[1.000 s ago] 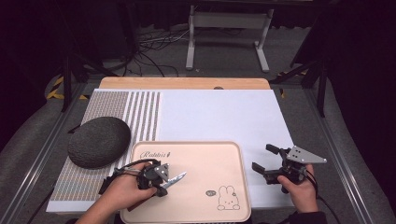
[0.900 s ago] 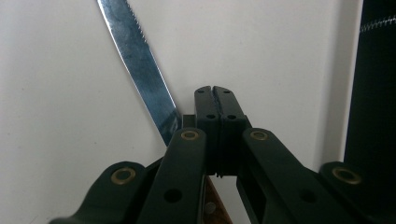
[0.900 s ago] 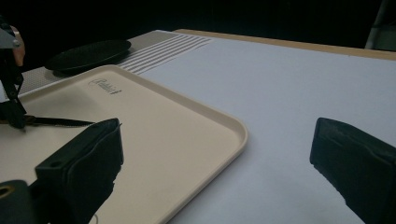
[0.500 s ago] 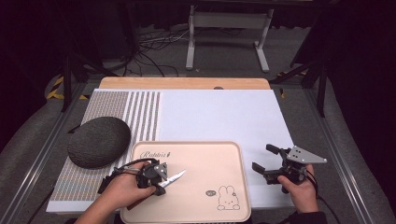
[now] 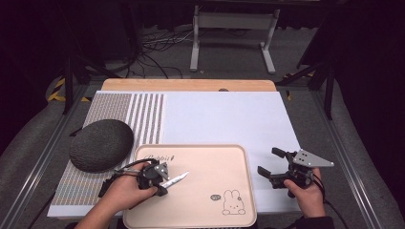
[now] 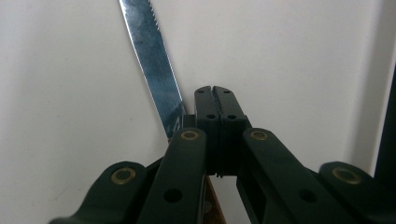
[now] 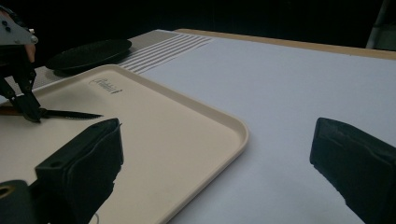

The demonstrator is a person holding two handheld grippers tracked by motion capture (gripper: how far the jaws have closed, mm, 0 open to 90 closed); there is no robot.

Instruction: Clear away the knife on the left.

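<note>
— Where was there room to pass over the table (image 5: 224,119)?

— The white mat's far and middle stretch lay bare, well apart from everything. The tray's (image 5: 241,157) right half was open too, apart from its raised rim.

— And the obstacles?

— The dark round pad (image 5: 101,144) sat just beside the tray's left far corner. The left gripper (image 5: 162,183) and its knife (image 5: 174,180) took the tray's left near part; the right gripper (image 5: 270,164) hung beside the tray's right edge.
</note>
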